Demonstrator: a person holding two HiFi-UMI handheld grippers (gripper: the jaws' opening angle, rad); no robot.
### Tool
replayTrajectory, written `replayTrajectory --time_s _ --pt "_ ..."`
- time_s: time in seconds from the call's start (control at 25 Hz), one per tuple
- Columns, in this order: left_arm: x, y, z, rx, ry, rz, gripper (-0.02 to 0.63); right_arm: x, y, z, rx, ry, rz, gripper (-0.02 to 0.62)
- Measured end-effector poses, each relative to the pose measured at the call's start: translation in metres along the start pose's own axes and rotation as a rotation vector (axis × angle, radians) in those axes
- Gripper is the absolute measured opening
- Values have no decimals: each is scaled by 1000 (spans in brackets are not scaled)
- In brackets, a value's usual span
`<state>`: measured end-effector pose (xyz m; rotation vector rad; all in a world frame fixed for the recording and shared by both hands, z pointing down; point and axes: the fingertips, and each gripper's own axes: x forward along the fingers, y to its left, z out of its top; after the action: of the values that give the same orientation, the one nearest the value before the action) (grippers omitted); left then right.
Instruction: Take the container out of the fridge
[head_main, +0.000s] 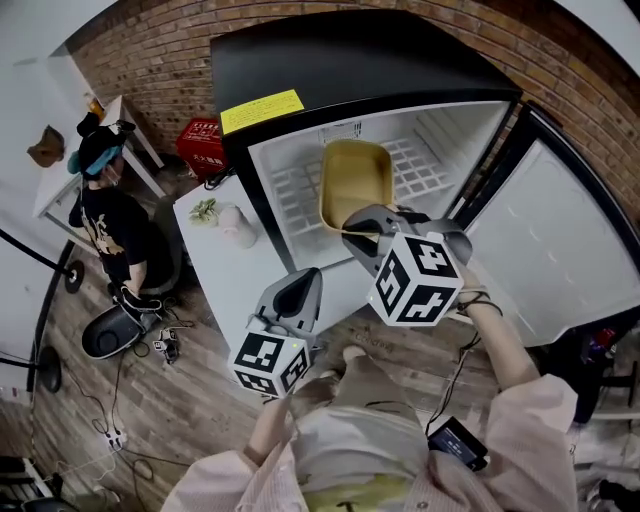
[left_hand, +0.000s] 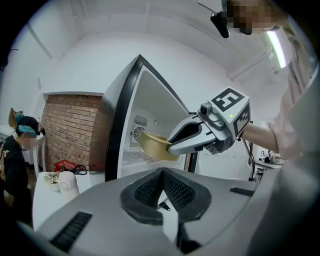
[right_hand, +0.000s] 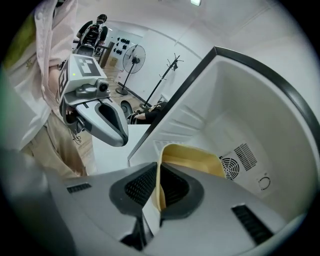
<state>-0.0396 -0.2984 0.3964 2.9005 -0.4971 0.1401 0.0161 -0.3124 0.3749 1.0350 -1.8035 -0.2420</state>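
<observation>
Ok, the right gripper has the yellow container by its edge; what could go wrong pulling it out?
The right gripper pinches only one wall of the container, so it could tilt or slip while coming out over the wire shelf. The left gripper hangs shut and empty, outside the fridge, giving no support.

A person (head_main: 108, 215) in a black T-shirt and teal cap is at the left of a room with a brick wall (head_main: 150, 60) and a wooden floor (head_main: 170, 410). On a white worktop (head_main: 225, 275) nearby stand a pale jar (head_main: 237, 224) and a small green bundle (head_main: 204, 209). A red crate (head_main: 203, 146) sits against the wall, and cables (head_main: 95, 405) trail over the floor. A pedestal fan (right_hand: 134, 54) and a coat stand (right_hand: 172, 62) are at the far end.
</observation>
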Motion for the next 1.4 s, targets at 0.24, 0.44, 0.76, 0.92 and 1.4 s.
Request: replayTrajectory --time_s 0.24,0.44,0.76,0.92,1.4 --pt "-8 -8 -6 7 9 -46 -9 -15 13 1 39 2 -61 26" --pt "-11 -15 -8 13 14 -78 -9 -24 25 -4 78 11 -84 26" --pt "-15 -21 -9 25 16 -103 -9 -42 46 -13 140 18 -127 26" --pt "-17 -20 -10 27 15 -100 -9 -47 58 -18 173 20 -141 26" --pt "-8 -32 -13 41 39 -85 -9 -51 93 -46 289 11 -148 25"
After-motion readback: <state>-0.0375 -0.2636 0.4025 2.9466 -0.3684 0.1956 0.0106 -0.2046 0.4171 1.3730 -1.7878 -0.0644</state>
